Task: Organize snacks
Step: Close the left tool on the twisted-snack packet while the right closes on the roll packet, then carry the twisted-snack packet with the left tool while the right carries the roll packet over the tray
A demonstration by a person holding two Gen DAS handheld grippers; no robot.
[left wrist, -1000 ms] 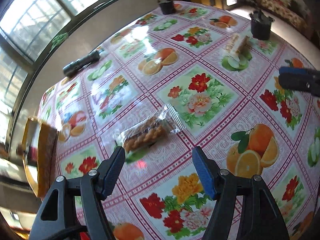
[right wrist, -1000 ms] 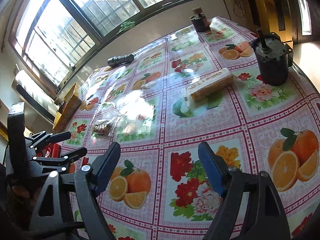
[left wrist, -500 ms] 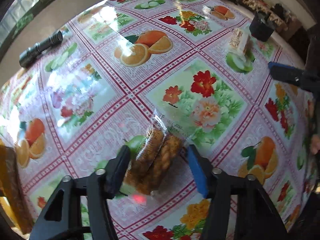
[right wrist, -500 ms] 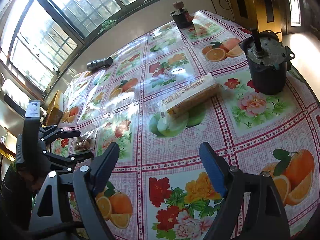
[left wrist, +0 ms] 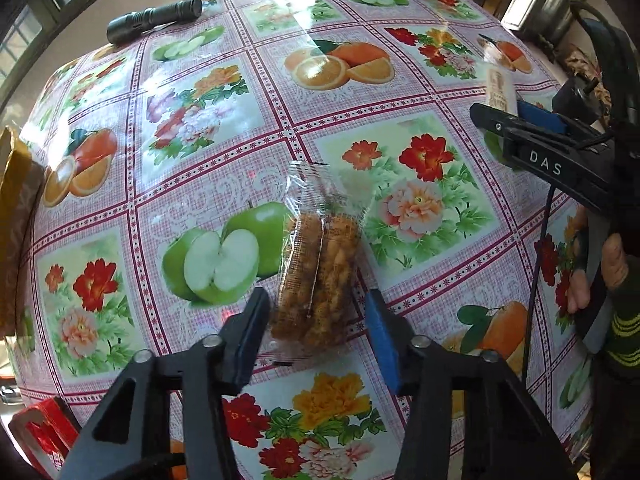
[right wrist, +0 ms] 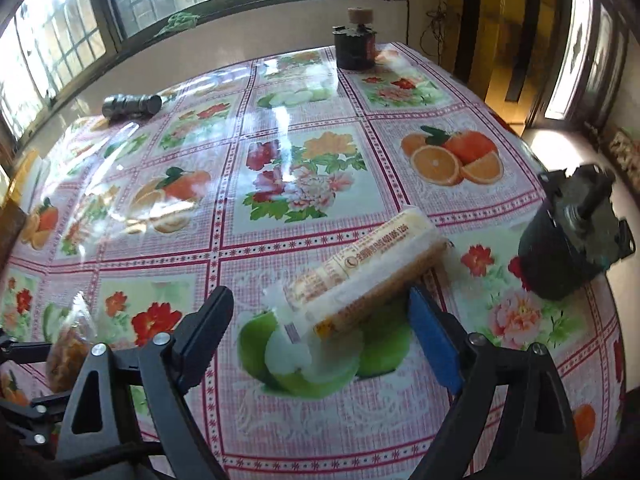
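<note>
The left gripper (left wrist: 316, 320) is seen low over the table (left wrist: 208, 184), which is covered with a cloth printed with fruit and flowers. Its fingers are held apart, and the near end of a clear bag of fried twists (left wrist: 320, 264) lies between them; whether the pads touch the wrapper cannot be told. The bag is lying flat on the cloth, just beside a printed green apple, with its far sealed end pointing away from the gripper. In the right wrist view the same bag (right wrist: 66, 350) is seen at the left edge, next to the black frame of the left gripper. The right gripper (right wrist: 316, 332) is also spread open, and it is placed around the near end of a long wrapped wafer pack (right wrist: 372, 270), which lies slanted on the cloth over another printed apple. The blue pad of the right finger (right wrist: 432, 344) is seen just beside the pack; contact cannot be confirmed. A black flashlight (left wrist: 154, 20) is lying near the far edge of the table, by the window. A dark motor-like object (right wrist: 568, 248) stands to the right of the wafer pack, and a dark round container (right wrist: 354, 50) stands at the far end of the table.
</note>
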